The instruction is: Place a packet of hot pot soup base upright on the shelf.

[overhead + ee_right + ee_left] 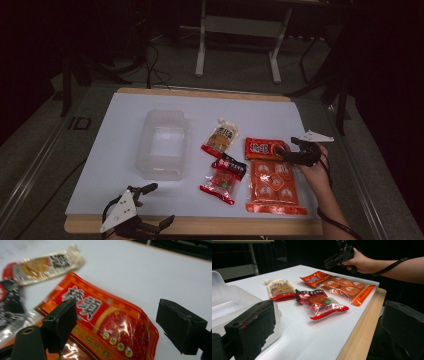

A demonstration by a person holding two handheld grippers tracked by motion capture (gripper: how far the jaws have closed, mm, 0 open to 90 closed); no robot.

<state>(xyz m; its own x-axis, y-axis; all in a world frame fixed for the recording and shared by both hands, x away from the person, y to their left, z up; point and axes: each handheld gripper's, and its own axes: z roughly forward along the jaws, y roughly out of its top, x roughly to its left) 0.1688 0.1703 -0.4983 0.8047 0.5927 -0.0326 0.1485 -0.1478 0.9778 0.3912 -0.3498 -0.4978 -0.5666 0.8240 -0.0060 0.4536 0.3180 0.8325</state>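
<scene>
My right gripper (285, 146) is open and hovers just over a small orange-red snack packet (265, 148). In the right gripper view that packet (105, 315) lies between and below the spread jaws (120, 320), untouched. It overlaps the top of a large orange multi-piece packet (274, 187). To their left lie a red-and-black sweet packet (223, 177) and a white-yellow spout pouch (220, 137). My left gripper (161, 203) rests open at the table's near left edge, holding nothing. Its view looks across the packets (318, 302) toward the other hand (362, 262).
A clear plastic tub (162, 145) stands empty on the left middle of the white tabletop (125, 125), close beside my left jaw (227, 302). The wooden table edge (225, 226) runs along the front. Table legs and cables stand on the dark floor behind.
</scene>
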